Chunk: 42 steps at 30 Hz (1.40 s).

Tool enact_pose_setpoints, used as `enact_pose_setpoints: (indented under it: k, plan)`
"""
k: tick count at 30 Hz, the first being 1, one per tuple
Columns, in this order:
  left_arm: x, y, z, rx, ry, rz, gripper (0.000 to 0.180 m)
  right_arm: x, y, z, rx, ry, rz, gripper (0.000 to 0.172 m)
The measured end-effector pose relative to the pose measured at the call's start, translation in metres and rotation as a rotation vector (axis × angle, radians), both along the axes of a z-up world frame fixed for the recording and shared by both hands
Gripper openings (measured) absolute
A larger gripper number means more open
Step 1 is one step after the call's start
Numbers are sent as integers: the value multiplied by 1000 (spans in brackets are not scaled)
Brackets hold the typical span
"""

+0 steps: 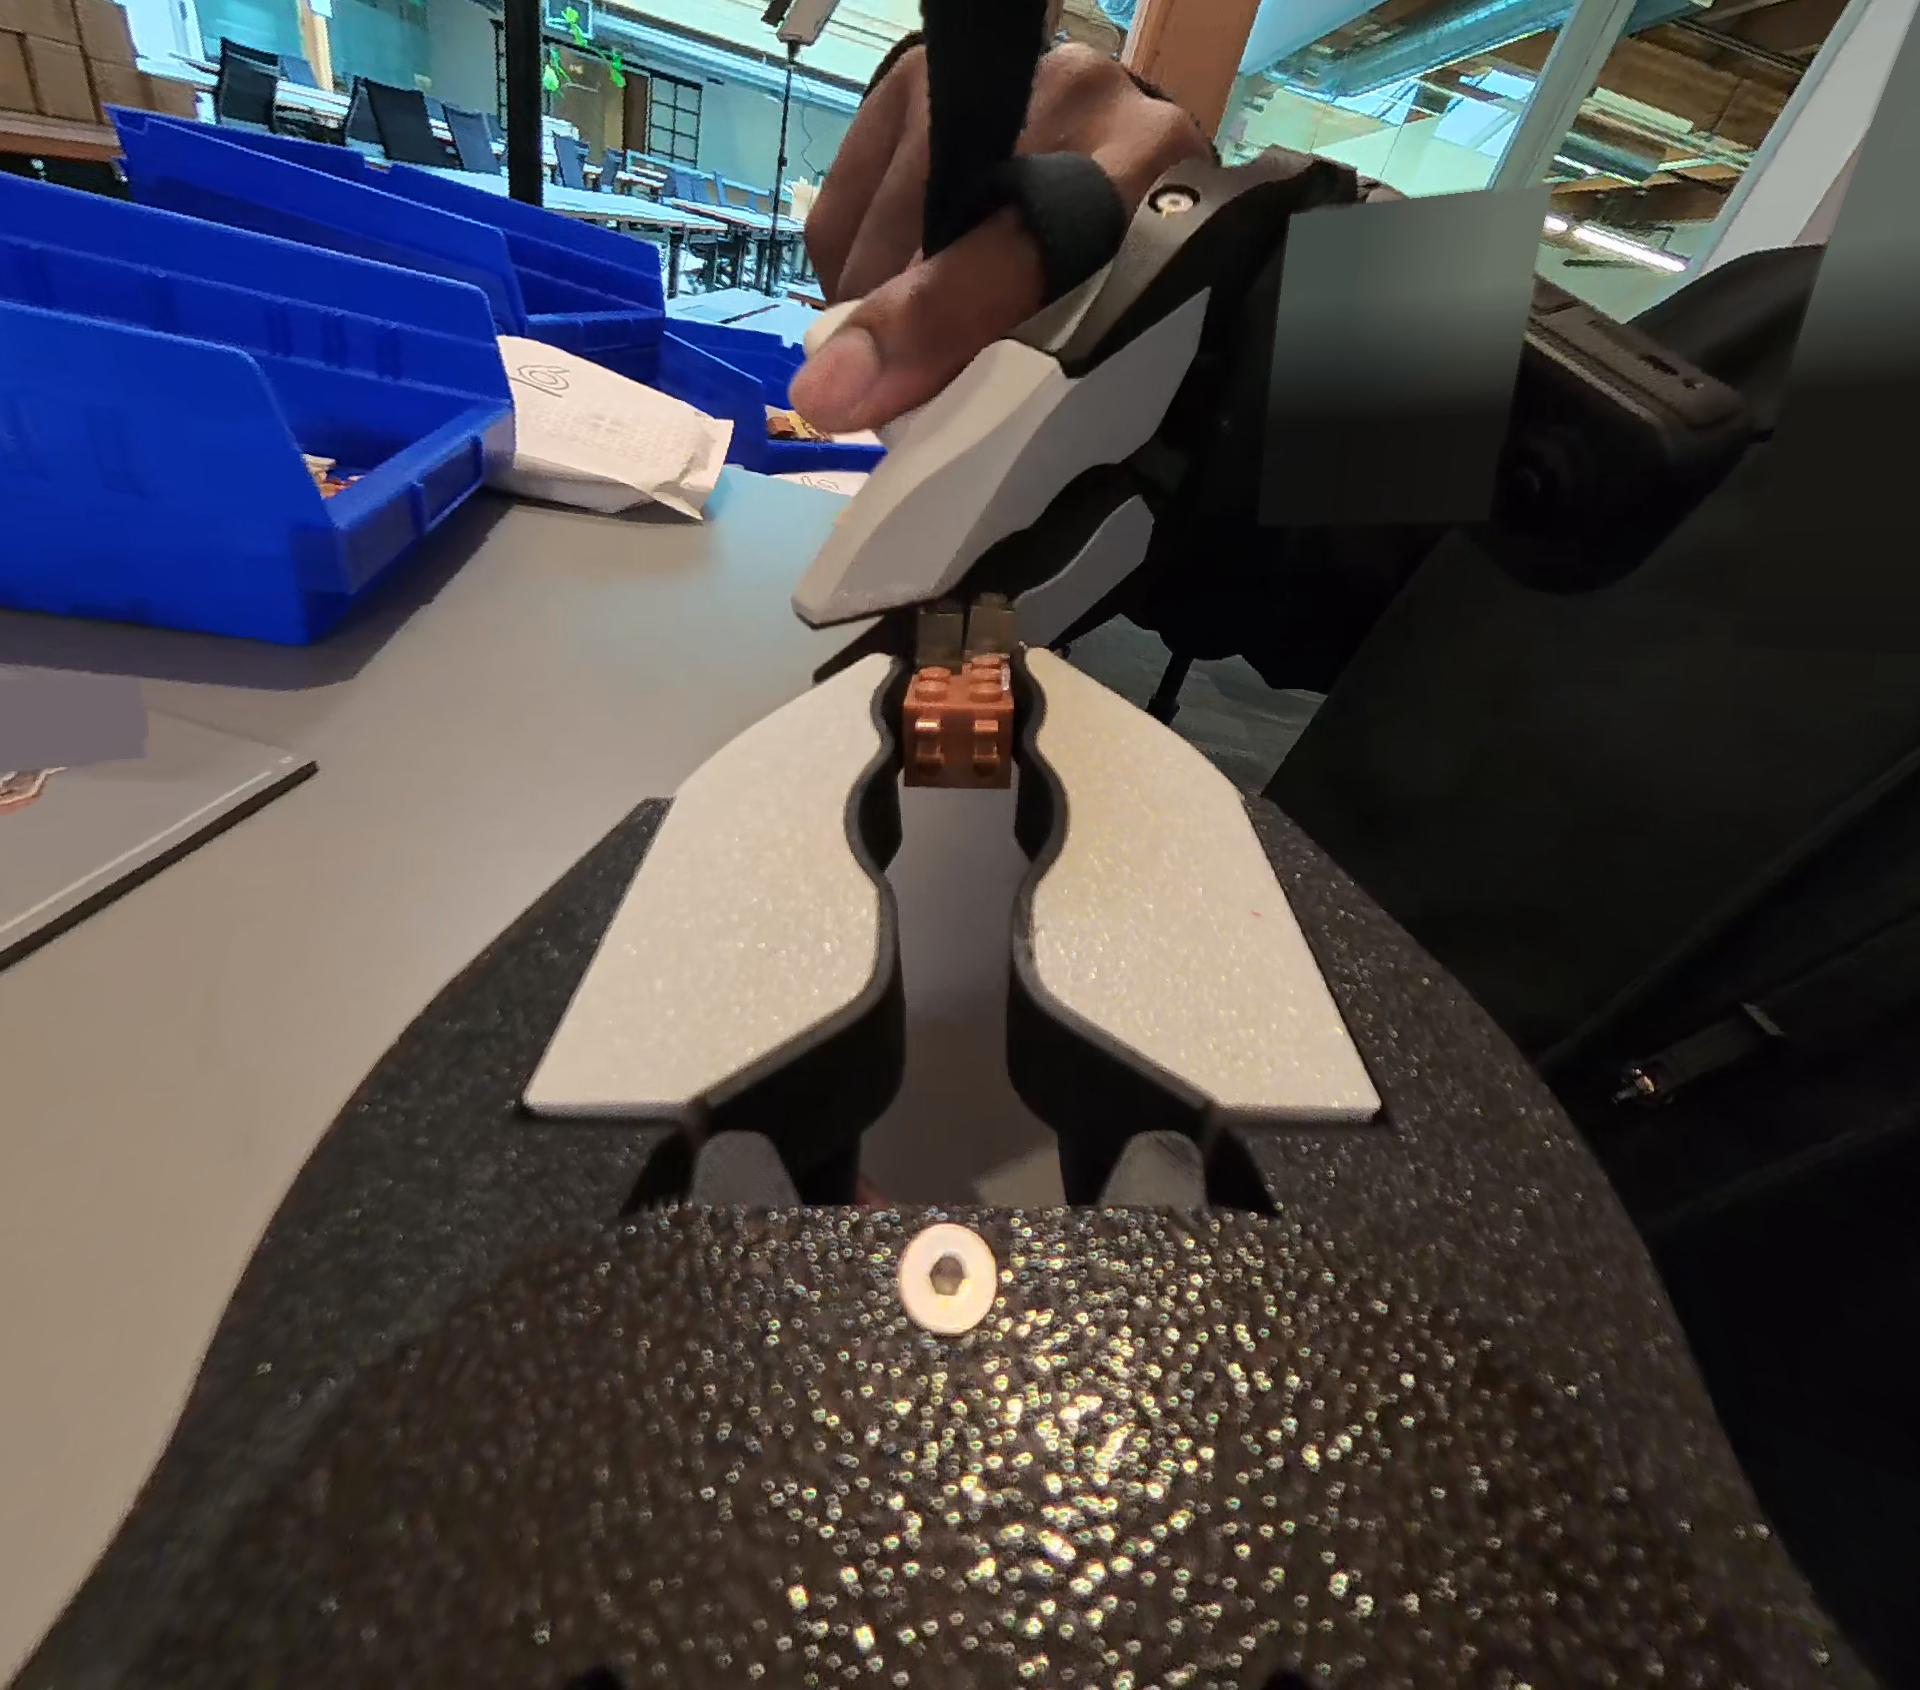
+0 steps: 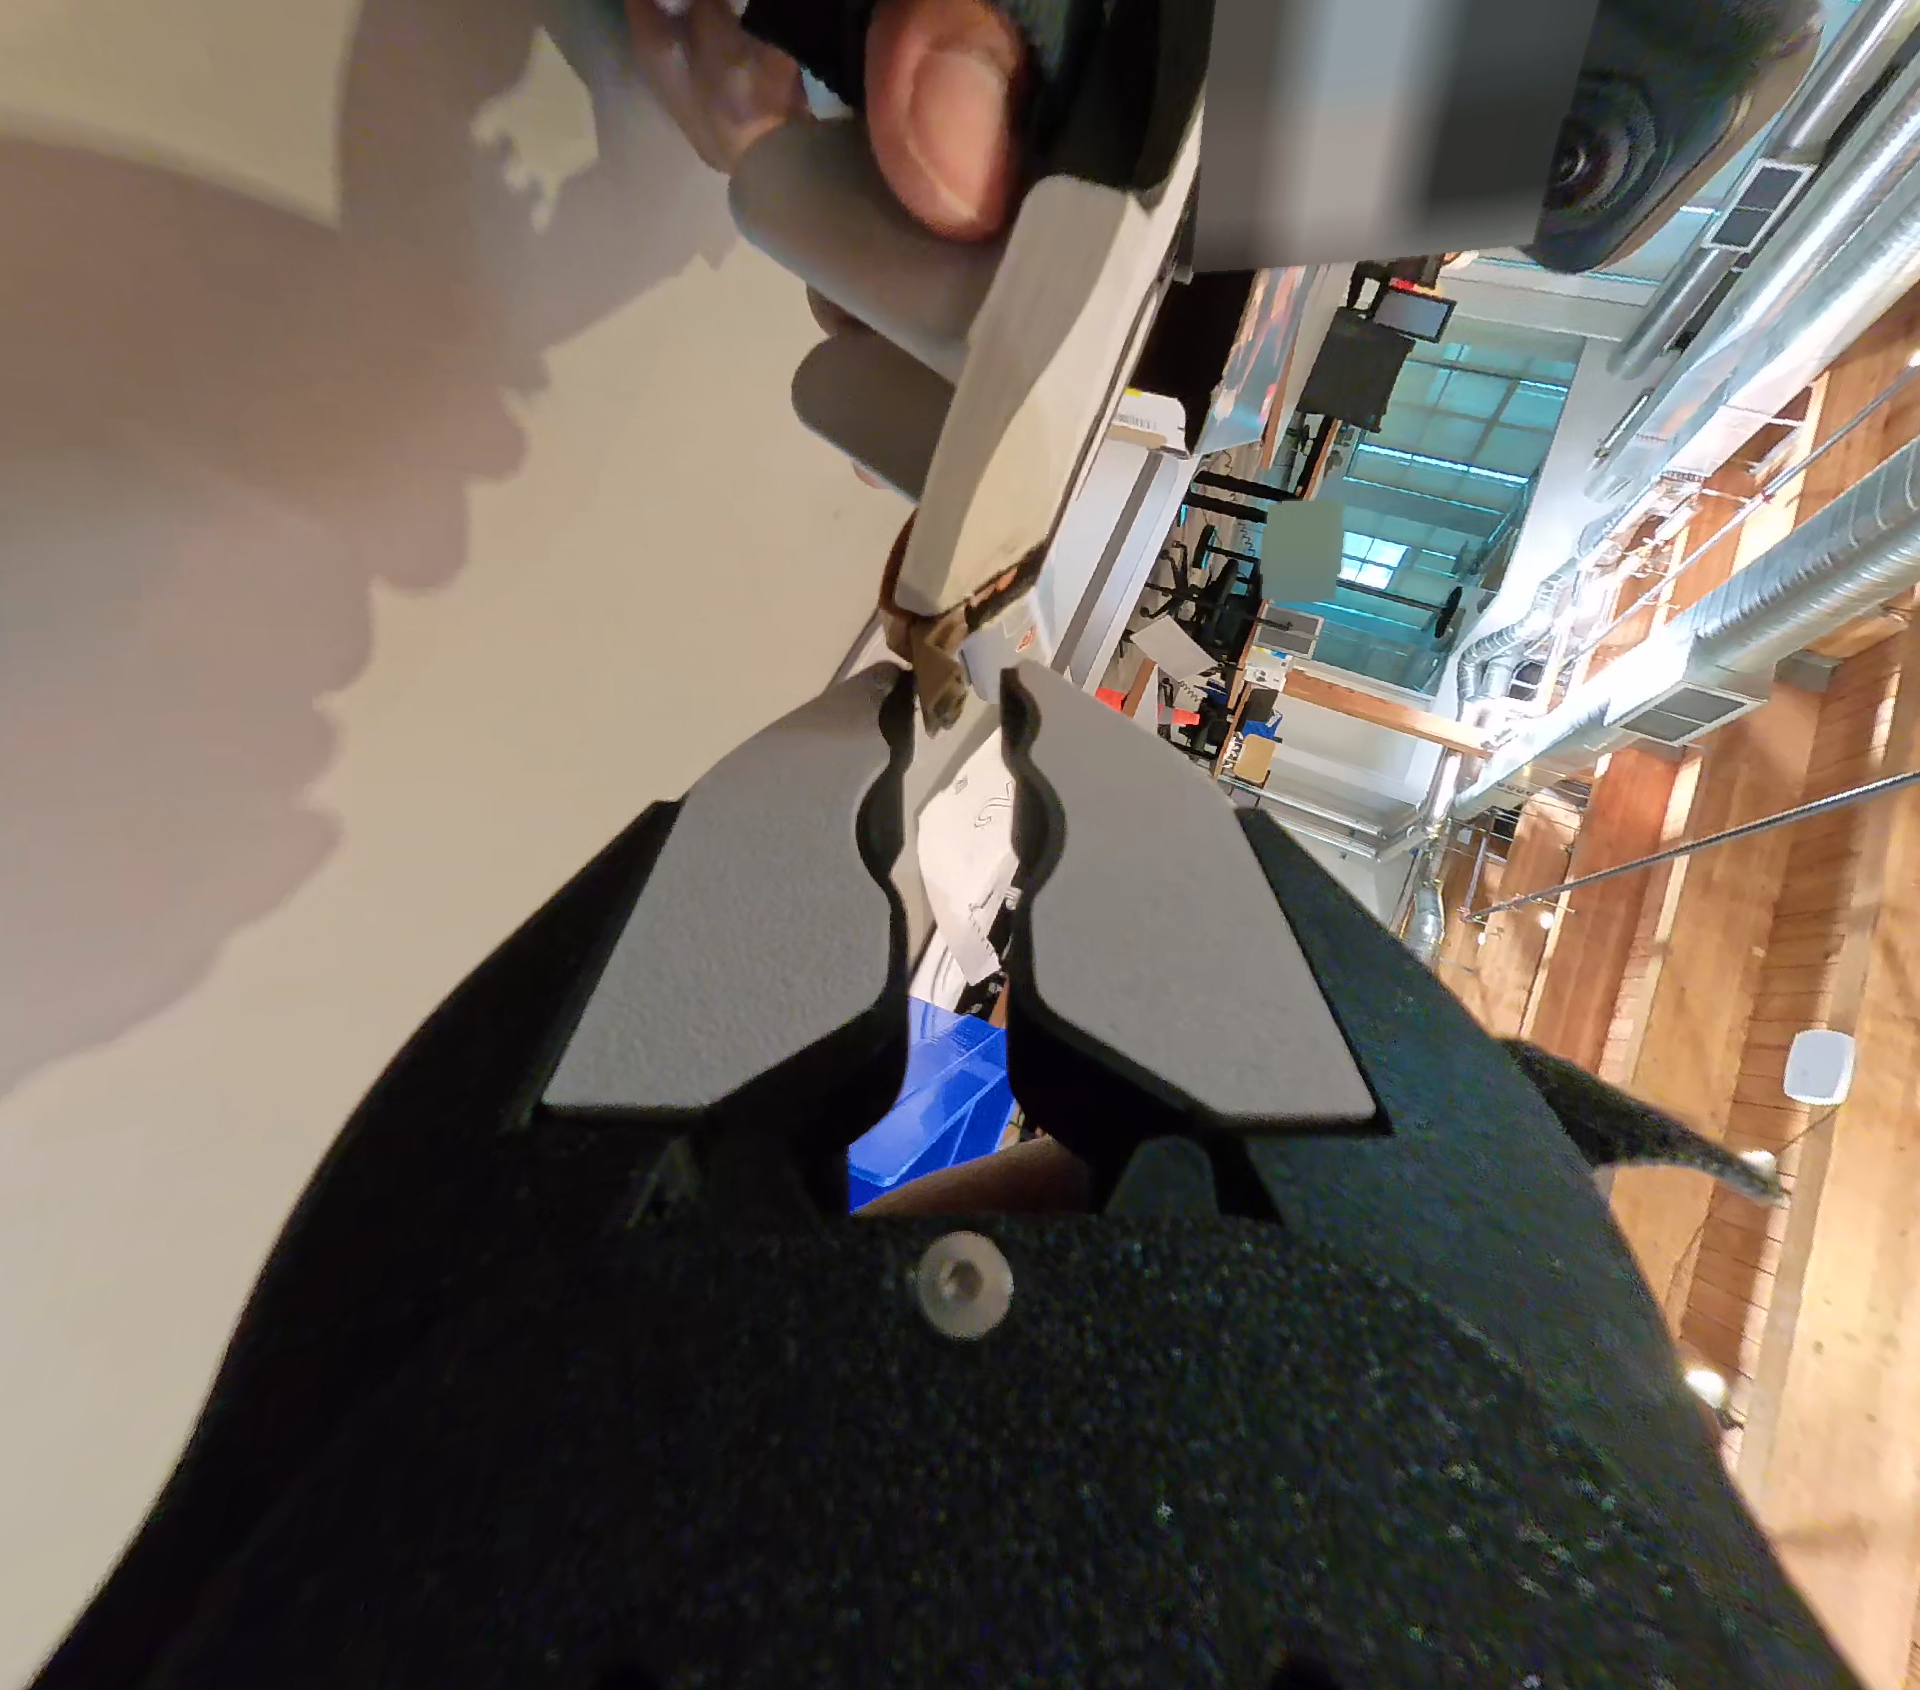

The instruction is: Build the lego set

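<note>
Currently your left gripper (image 1: 958, 684) clamps a brown brick (image 1: 958, 731) above the grey tabletop (image 1: 520, 757), pads pressing both sides. A tan piece (image 1: 966, 630) sits on its studs. Your right gripper (image 2: 951, 690) stands parted around that piece, one finger beside it, the other clear.

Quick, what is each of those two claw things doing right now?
Left gripper: closed on a brown toy brick.
Right gripper: open; a tan piece lies against one finger, the other stands clear.
</note>
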<state>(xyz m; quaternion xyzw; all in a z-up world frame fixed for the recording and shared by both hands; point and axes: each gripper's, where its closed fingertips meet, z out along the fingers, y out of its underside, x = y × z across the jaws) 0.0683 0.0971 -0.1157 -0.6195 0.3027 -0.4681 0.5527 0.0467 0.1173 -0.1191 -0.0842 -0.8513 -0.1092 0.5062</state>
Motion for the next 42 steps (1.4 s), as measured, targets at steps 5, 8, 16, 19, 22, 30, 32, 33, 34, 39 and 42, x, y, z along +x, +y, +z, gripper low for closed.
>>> enact_pose_setpoints:
  k: [5, 8, 16, 19, 22, 30, 32, 33, 34, 39, 42]
  plan:
    - [1, -3, 3, 7, -24, -17, 17, 0, 2, 3, -21, 29, -12, 18]
    - [1, -7, 7, 20, -47, -30, 17, 3, 7, 7, -63, 73, -39, 21]
    - [-2, -19, 20, 14, -157, -87, 17, 22, -24, 27, -319, 385, 79, 28]
    - [-1, -23, 23, -8, -203, -121, 17, 22, -38, 29, -322, 430, 120, 31]
    - [3, -27, 23, -25, -217, -147, 17, 23, -49, 32, -320, 442, 163, 33]
    - [9, -31, 22, -37, -212, -173, 17, 23, -59, 30, -275, 428, 201, 26]
    - [10, -32, 22, -35, -204, -176, 17, 22, -60, 25, -270, 408, 203, 23]
    - [10, -33, 21, -33, -193, -176, 17, 21, -60, 25, -269, 408, 205, 22]
    - [11, -33, 20, -29, -181, -175, 17, 22, -60, 25, -271, 404, 208, 20]
    - [12, -37, 19, -20, -160, -175, 17, 23, -63, 25, -269, 375, 227, 19]
    - [14, -39, 20, -13, -151, -179, 17, 24, -65, 26, -263, 362, 237, 18]
